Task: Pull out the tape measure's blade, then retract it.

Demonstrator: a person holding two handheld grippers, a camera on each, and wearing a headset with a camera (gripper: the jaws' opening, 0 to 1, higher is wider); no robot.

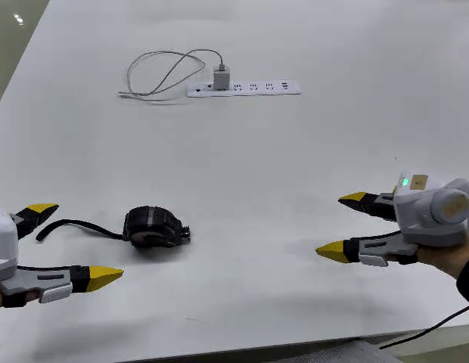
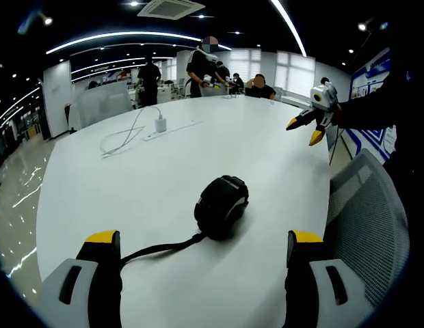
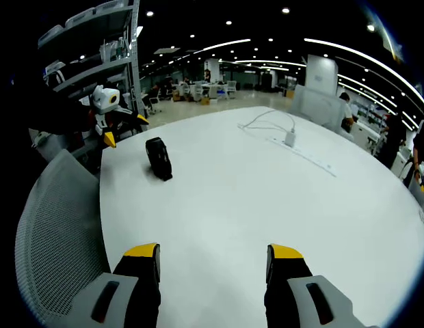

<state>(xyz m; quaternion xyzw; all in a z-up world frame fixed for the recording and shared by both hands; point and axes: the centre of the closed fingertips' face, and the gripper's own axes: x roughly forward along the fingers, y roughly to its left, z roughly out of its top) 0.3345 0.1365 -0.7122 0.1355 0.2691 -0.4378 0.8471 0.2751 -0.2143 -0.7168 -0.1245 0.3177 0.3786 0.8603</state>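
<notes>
— Where's the tape measure (image 1: 153, 226)?
— On the bench (image 1: 295, 166), just ahead of the left hand-held gripper (image 1: 78, 241), whose jaws are spread, untouched.
— And the right hand-held gripper (image 1: 333, 225)?
— Also spread, well apart.

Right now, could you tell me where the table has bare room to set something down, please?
Bare table lies between the tape measure and the right tool, and up to the power strip. It is crowded where the strap lies by the left tool.
</notes>
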